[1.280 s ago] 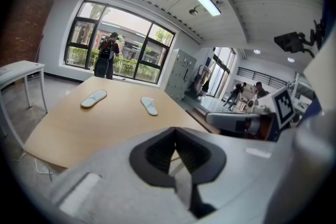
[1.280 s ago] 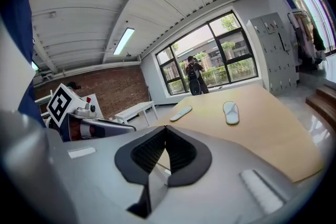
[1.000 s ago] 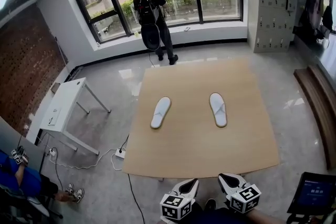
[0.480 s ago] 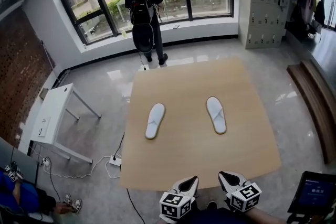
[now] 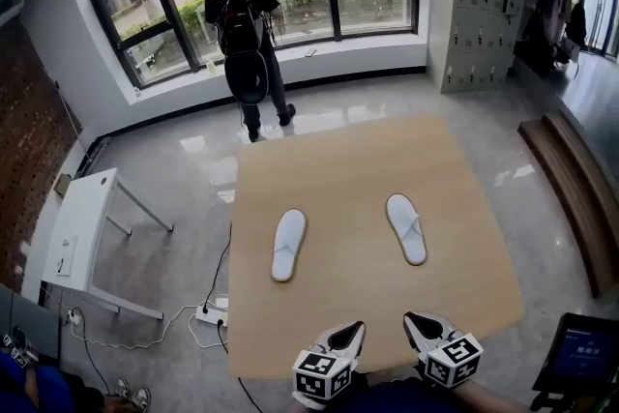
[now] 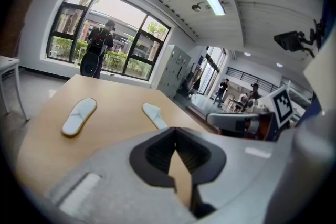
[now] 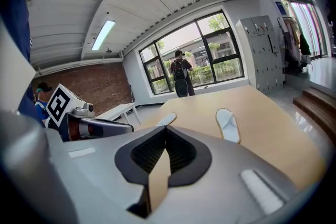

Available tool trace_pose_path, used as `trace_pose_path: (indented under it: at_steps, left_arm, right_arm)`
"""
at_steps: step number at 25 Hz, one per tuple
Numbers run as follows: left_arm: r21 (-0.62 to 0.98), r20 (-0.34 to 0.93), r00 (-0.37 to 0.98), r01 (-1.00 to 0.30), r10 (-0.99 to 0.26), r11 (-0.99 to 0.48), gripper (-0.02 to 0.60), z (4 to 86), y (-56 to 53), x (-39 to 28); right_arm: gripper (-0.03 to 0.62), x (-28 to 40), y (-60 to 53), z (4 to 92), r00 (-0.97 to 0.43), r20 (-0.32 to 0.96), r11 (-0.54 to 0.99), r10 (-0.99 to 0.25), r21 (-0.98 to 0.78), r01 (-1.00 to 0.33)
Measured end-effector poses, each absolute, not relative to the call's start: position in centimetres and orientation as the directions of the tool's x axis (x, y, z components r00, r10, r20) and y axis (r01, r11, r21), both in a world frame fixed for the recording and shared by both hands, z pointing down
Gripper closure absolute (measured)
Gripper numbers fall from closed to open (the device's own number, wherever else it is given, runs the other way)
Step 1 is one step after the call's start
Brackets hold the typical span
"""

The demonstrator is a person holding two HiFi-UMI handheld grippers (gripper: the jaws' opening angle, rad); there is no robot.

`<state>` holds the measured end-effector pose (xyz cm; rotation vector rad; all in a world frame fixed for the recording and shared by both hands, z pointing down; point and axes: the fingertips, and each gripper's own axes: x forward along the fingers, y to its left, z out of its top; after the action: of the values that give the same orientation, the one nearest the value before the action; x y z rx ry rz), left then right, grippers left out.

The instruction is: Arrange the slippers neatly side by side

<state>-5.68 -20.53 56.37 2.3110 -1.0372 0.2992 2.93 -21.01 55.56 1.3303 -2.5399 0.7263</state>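
The left tool [image 5: 356,329] has its jaws closed tip to tip and holds nothing; it hovers just over the near edge of the bench [image 5: 348,160]. The right tool [image 5: 410,318] is likewise closed and empty, beside it at the same near edge, with its marker cube turned outward.

Farther in, at about the middle of the bench, lie the two slippers, well apart from each other and from both tools. The left slipper [image 5: 288,245] sits on the bench's left half, its long axis leaning a little to the right toward the far edge. The right slipper [image 5: 406,227] sits on the bench's right half, slightly farther in, leaning the opposite way. Both are flat and white with a soft band across the upper; the left one shows a thin tan rim around the sole.

Beyond the bench's far edge a person with a backpack [image 5: 242,24] stands at the window.
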Motion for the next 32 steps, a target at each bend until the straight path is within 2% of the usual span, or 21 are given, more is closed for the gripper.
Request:
trace_pose_path:
  at_steps: [8, 16, 25, 32]
  left_arm:
    - [0.446, 0.419, 0.689, -0.723, -0.591, -0.527, 0.577, 57.3, -23.4, -8.7]
    - [0.431, 0.434, 0.652, -0.757, -0.622, -0.492, 0.577, 57.6, -25.6, -11.7]
    - [0.381, 0.454, 0.592, -0.805, -0.666, -0.455, 0.577, 57.2, -29.4, -11.7]
    - [0.322, 0.492, 0.512, -0.858, -0.704, -0.4, 0.577, 58.6, -32.7, -14.2]
  right_arm:
    - [0.583, -0.5, -24.1, 55.4, -0.565, 0.402, 0.465, -0.72, -0.326, -0.824]
    - [0.583, -0.5, -25.3, 56.4, -0.55, 0.422, 0.438, -0.72, -0.337, -0.833]
    - [0.583, 3.0, -30.9, 56.5, -0.528, 0.406, 0.424, -0.746, -0.323, -0.846]
    - [0.583, 6.3, -35.1, 58.6, -0.48, 0.426, 0.393, -0.767, -0.279, -0.876]
